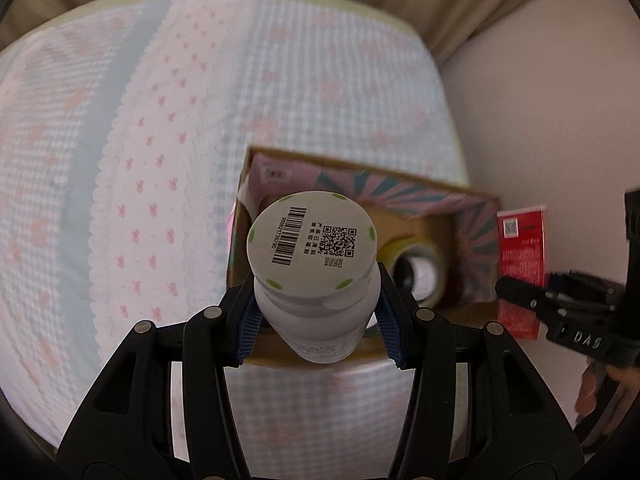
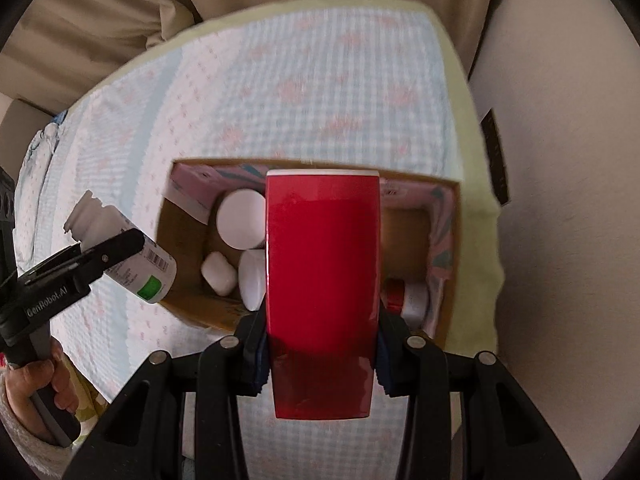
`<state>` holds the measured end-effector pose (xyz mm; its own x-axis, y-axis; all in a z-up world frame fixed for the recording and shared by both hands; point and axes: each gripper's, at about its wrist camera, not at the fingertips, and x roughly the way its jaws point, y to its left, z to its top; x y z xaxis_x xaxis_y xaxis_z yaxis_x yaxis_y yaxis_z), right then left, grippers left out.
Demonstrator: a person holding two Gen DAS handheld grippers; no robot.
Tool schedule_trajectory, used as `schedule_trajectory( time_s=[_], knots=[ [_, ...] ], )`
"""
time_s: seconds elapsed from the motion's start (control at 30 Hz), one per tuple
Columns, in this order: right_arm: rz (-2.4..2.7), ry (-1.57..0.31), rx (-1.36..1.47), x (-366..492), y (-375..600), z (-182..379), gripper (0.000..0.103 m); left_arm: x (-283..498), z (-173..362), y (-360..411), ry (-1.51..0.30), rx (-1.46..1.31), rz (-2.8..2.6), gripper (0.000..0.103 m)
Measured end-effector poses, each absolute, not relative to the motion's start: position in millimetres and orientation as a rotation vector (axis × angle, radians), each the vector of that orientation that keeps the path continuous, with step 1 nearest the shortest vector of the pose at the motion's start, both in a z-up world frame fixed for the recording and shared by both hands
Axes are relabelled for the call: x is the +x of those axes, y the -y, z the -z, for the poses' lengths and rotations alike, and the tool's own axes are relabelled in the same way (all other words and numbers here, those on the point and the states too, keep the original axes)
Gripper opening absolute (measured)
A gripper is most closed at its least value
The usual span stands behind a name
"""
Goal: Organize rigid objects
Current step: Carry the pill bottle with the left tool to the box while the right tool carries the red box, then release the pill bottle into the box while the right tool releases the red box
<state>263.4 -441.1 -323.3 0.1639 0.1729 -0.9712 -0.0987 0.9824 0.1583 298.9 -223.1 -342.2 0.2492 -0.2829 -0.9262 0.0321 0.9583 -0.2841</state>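
Note:
My left gripper [image 1: 318, 320] is shut on a white pill bottle [image 1: 316, 264], cap toward the camera, held just in front of the open cardboard box [image 1: 440, 208]. The same bottle [image 2: 124, 256] shows at the left in the right wrist view, beside the box's left wall. My right gripper [image 2: 322, 360] is shut on a red box [image 2: 323, 280] and holds it above the cardboard box [image 2: 180, 216]. The red box [image 1: 522, 268] also shows at the right of the left wrist view. Inside the cardboard box lie white bottles [image 2: 240, 220] and a red-capped bottle [image 2: 408, 296].
The cardboard box sits on a bed with a pale blue and pink quilt [image 2: 320, 80]. A beige curtain [image 2: 120, 20] hangs behind. A pale wall [image 2: 560, 200] stands at the right. A person's hand [image 2: 36, 384] holds the left gripper's handle.

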Motion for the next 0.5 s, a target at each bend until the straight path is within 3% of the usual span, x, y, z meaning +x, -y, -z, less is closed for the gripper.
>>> schedule_trajectory(
  time_s=[0.43, 0.47, 0.5],
  knots=[
    [-0.303, -1.542, 0.265, 301, 430, 404, 0.039, 310, 399, 258, -1.418, 0.109, 0.332, 0.048],
    [-0.307, -1.545, 0.284, 305, 430, 406, 0.041, 310, 400, 261, -1.426, 0.122, 0.349, 0.055],
    [-0.308, -1.542, 0.299, 308, 430, 407, 0.045, 309, 397, 264, -1.414, 0.132, 0.366, 0.068]
  ],
)
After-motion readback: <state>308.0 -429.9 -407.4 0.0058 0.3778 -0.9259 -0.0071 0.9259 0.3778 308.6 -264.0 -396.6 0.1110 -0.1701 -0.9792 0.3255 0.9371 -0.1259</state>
